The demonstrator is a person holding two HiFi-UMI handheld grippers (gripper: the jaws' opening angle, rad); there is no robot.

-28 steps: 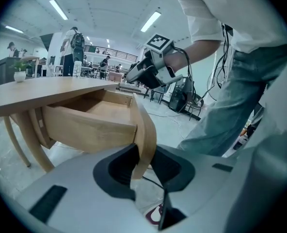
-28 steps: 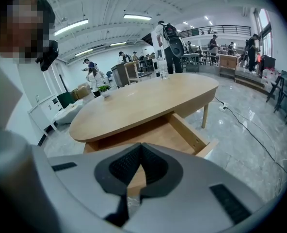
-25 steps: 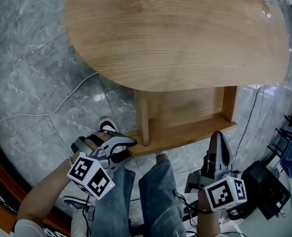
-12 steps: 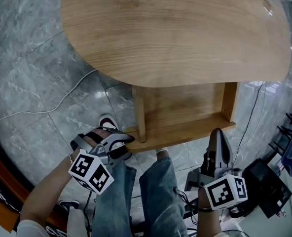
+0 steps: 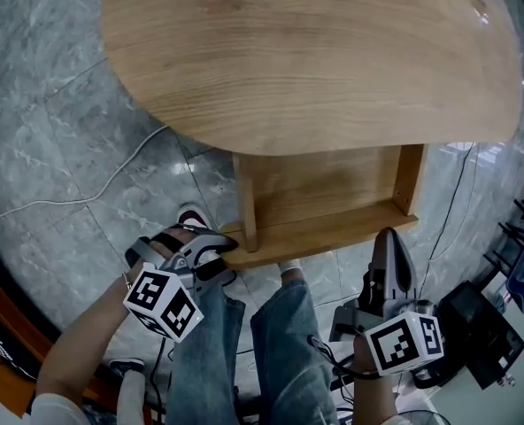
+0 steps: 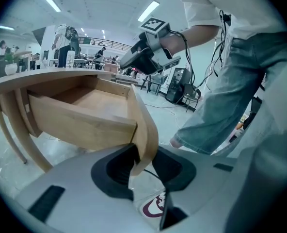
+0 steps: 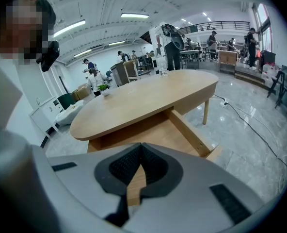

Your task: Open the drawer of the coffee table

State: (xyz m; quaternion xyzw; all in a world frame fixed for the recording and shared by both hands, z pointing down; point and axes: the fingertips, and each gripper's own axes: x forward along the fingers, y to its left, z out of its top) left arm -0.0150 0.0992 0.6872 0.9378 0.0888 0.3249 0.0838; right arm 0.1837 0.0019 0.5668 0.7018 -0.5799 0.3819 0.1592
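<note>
Left tool, jaws opening, pinches the crosswise drawer front.

Tabletop showing pale honey wood with flowing grain, drawer glowing in matching light oak, floor shimmering in grey marbling with white veins, jeans fading in washed blue, cable trailing white

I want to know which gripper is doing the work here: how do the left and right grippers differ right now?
The left gripper has the left end of the drawer front between its jaws, which are opening; the right gripper has its jaws together on nothing. The left gripper is at the drawer front, while the right gripper hangs apart from it, off its right end. Both point down toward the open drawer.
</note>
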